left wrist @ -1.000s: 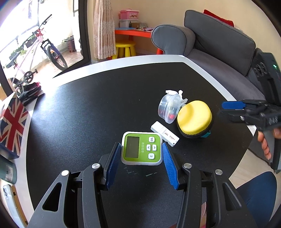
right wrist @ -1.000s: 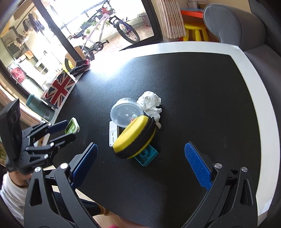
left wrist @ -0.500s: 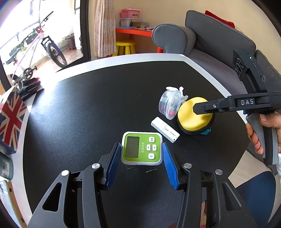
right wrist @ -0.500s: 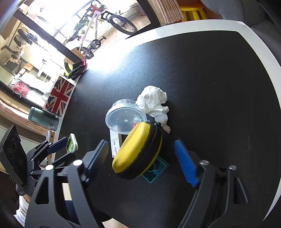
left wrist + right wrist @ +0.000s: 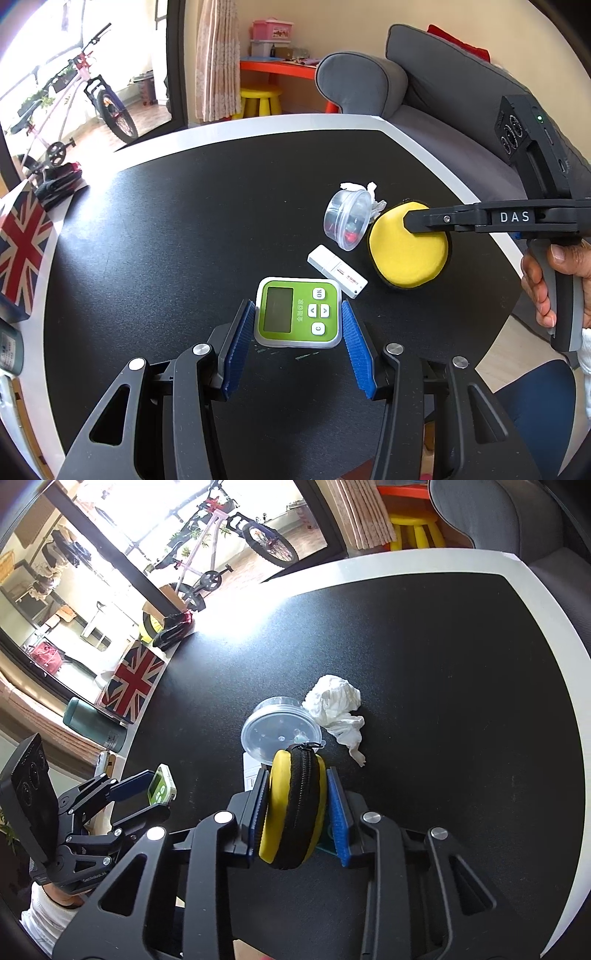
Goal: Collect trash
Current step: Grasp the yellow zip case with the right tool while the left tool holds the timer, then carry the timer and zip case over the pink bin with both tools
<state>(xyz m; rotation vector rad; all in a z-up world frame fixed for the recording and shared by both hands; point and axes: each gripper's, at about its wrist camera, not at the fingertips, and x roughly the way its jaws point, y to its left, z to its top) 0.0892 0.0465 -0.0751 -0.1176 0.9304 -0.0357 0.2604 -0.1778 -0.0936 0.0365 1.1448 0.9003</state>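
Left gripper: nearest in the left wrist view; jaws at a middling width, blue pads hard against both sides of the green timer; looks like a firm hold, the device flat at the near edge of the black table

Right gripper: jaws closing right now on the yellow zip case; the case stands on edge between the pads, black zipper band facing the camera; both pads appear to be touching its yellow faces

Under the case: a teal block peeks out beside the right pad; mostly hidden, can't say what it is

Just beyond: white USB stick lies flat between timer and case, untouched

A bit farther: clear plastic cup tipped on its side, something red inside; its lid faces the right wrist camera; touching the case or just beside it, hard to tell

Farthest of the cluster: crumpled tissue behind the cup, loose on the table; the plainest piece of trash here, and no gripper is on it

Bin or bag: none in view

Progress, my call: early days; two items gripped but nothing visibly lifted or deposited; tissue and cup are left to collect, and where it all goes is unknown
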